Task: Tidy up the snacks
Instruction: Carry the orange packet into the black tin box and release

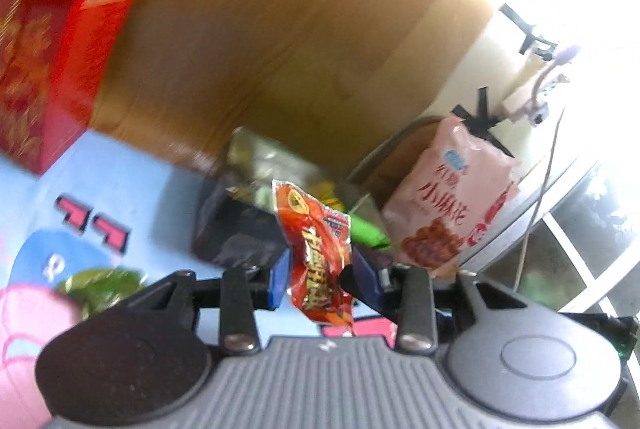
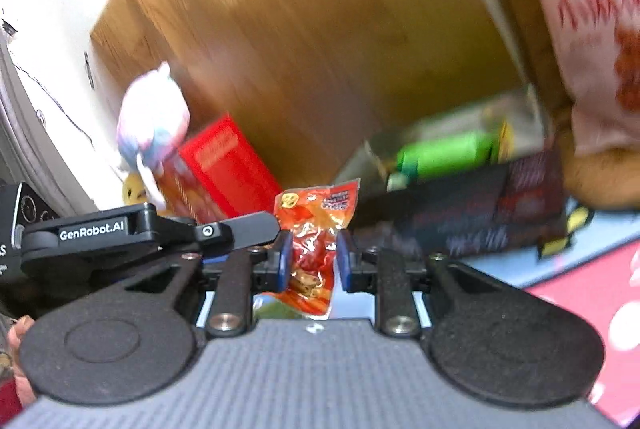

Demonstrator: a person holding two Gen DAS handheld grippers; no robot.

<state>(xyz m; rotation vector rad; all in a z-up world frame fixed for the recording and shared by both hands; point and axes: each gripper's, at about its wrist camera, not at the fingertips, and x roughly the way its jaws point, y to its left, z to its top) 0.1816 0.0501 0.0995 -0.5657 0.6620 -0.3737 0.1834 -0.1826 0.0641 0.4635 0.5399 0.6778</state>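
Observation:
My left gripper (image 1: 318,271) is shut on a small red-orange snack packet (image 1: 316,249), which hangs crumpled between the blue pads above the mat. In the right wrist view my right gripper (image 2: 312,261) is shut on a second red-orange snack packet (image 2: 314,229), its top standing above the pads. The other gripper's black arm (image 2: 120,233) reaches in from the left of that view. A dark box (image 1: 236,229) holding a green packet (image 1: 366,231) and other snacks lies ahead; it shows as a dark box (image 2: 472,225) with a green packet (image 2: 444,153) in the right wrist view.
A tall red box (image 1: 52,57) stands at the left, also seen as the red box (image 2: 224,169) beside a pastel plush toy (image 2: 154,121). A pink snack bag (image 1: 452,197) leans at the right. A wooden panel (image 1: 280,29) rises behind. A green packet (image 1: 104,287) lies on the blue mat (image 1: 132,181).

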